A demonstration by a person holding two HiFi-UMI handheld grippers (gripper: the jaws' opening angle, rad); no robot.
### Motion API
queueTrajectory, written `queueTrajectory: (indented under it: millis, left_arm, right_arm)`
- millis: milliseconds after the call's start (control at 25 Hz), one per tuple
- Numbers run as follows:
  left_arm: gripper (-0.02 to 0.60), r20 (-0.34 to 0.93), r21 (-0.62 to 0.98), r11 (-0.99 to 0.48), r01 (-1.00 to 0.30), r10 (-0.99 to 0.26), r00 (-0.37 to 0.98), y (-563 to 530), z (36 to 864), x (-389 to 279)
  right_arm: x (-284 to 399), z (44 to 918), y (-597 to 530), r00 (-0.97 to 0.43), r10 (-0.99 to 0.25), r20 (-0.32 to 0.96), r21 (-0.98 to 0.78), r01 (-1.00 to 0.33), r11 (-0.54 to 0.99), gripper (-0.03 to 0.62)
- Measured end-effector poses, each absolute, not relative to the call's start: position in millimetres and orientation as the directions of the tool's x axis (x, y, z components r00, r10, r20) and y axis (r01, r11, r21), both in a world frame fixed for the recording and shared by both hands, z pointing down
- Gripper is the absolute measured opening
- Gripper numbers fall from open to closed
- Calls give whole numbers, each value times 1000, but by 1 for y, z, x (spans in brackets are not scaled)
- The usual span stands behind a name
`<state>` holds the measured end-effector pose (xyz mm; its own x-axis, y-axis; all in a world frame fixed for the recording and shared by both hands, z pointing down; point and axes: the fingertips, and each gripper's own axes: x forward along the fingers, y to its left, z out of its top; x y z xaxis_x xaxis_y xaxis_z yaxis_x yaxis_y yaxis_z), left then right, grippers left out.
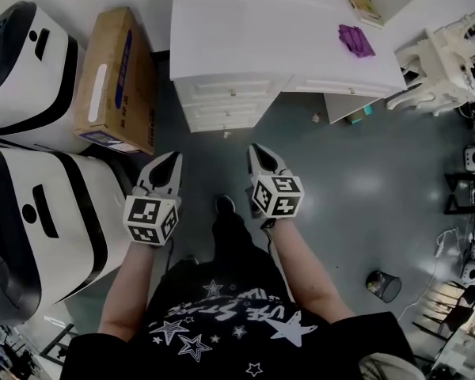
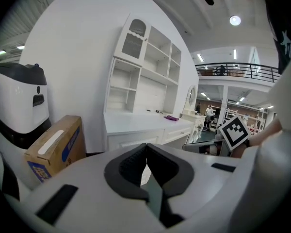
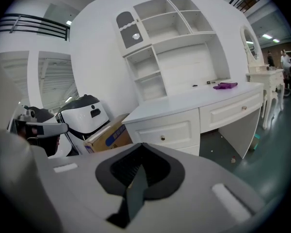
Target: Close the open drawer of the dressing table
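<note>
smooth wht dressing table [image 1: 261,42], rect. cardboard box [image 1: 119,77]

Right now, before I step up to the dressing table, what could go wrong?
The cardboard box sits close beside the drawer stack, so the left gripper could clip it. Both grippers are shut and empty; the narrow tip of the right gripper might slip off a drawer front. No drawer plainly stands open from here, so you might push the wrong one.
</note>
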<state>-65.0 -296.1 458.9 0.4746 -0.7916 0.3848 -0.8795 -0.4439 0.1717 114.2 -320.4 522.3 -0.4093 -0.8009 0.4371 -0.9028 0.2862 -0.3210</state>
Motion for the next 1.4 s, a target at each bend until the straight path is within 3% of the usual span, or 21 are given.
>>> queueTrajectory:
  millis: [960, 1400]
  left_arm:
    - [9, 279, 175, -500, -848, -801, 530, -80, 435, -173]
    - [9, 251, 150, -573, -806, -766, 592, -25, 420, -171]
  right_arm:
    - [-11, 464, -103, -403, -850, 340, -220, -913, 345, 3]
    - [-12, 423, -24, -321, -902, 289, -162, -945, 284, 3]
